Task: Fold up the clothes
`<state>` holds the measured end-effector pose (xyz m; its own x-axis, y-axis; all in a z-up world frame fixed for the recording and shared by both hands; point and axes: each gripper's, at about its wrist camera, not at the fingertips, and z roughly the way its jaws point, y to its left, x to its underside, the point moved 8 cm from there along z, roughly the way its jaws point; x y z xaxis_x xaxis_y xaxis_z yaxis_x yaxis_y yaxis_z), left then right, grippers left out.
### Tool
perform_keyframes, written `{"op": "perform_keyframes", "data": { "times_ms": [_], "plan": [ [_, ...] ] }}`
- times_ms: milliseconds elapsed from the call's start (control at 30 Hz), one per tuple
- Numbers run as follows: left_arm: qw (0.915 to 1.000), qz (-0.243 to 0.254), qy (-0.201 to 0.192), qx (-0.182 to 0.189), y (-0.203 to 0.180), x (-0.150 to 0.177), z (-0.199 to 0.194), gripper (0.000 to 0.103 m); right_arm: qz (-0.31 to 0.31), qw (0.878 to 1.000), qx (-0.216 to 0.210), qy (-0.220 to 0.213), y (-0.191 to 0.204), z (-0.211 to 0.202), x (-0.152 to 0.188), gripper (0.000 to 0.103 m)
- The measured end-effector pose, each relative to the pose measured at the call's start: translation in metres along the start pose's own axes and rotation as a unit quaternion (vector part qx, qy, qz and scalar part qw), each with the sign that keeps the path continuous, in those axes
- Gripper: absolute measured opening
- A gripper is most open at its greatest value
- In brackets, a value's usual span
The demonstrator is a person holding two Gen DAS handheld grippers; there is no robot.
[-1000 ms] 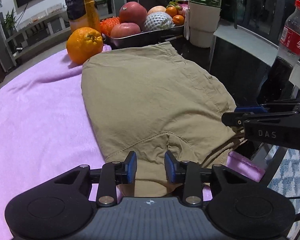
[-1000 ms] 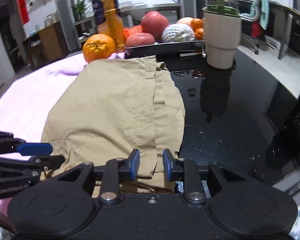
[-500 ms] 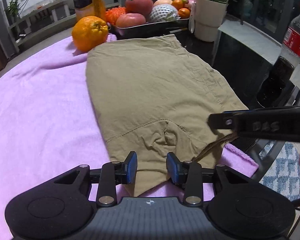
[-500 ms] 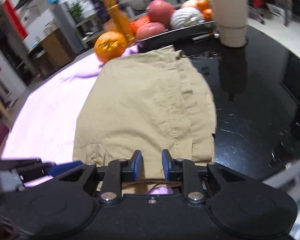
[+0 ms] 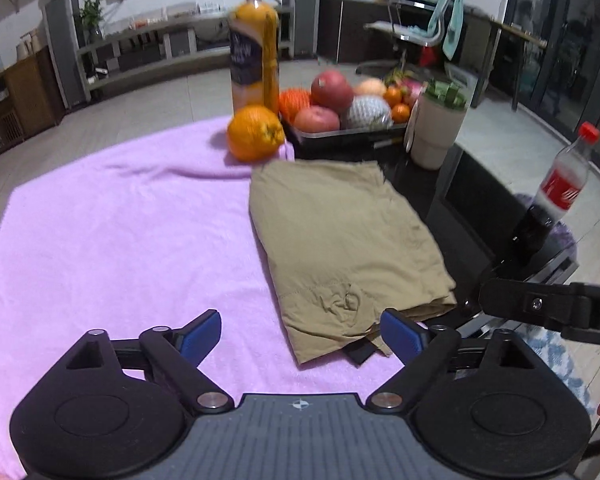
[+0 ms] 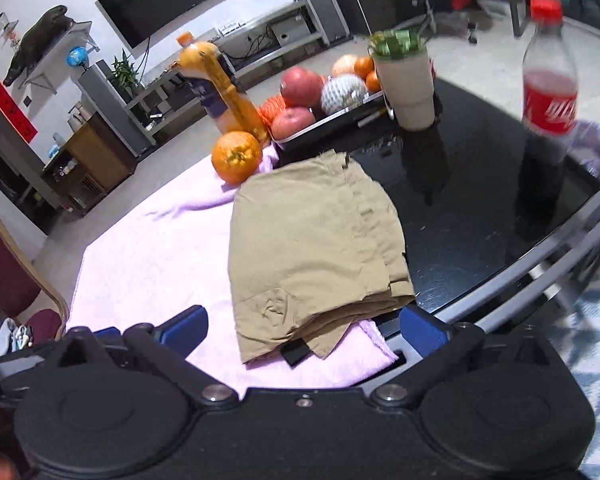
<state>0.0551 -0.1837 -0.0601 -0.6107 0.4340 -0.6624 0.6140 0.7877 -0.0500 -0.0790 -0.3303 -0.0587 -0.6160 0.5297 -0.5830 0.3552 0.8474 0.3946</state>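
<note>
A folded khaki garment [image 5: 340,240] lies flat, partly on the pink towel [image 5: 120,232] and partly on the black glass table [image 5: 472,200]. My left gripper [image 5: 300,336] is open wide just short of the garment's near edge and holds nothing. The right gripper [image 6: 302,328] is also open wide, above the near edge of the garment [image 6: 312,248], and holds nothing. A small black tab [image 6: 296,352] sticks out from under the near fold. The right gripper's finger [image 5: 540,304] shows at the right of the left wrist view.
Behind the garment are an orange [image 5: 254,138], a juice bottle [image 5: 256,64], a tray of fruit [image 5: 348,120] and a beige cup [image 5: 436,132]. A cola bottle [image 6: 548,92] stands on the glass at the right. The table edge [image 6: 540,272] runs near the right gripper.
Both grippers went from nearly shut on the garment's near edge to wide open, let it go and drew back and up. The garment now lies flat.
</note>
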Motion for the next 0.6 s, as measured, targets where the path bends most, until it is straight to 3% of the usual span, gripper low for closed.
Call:
{"op": "perform_keyframes", "data": {
  "times_ms": [167,400,600],
  "plan": [
    [0.9997,-0.013,-0.005,0.018,0.003,0.003,-0.029,0.093,-0.03,0.997,0.064,-0.013,0.023,-0.039,0.006,0.103],
    [0.9993,-0.012,-0.014,0.033,0.005,0.008,-0.053,0.1,-0.078,0.996,0.049,-0.017,0.049,-0.076,0.009,0.103],
    [0.9991,-0.002,-0.026,0.034,0.001,0.011,-0.068,0.102,-0.098,0.992,0.056,-0.049,0.063,-0.093,0.01,0.103]
  ]
}}
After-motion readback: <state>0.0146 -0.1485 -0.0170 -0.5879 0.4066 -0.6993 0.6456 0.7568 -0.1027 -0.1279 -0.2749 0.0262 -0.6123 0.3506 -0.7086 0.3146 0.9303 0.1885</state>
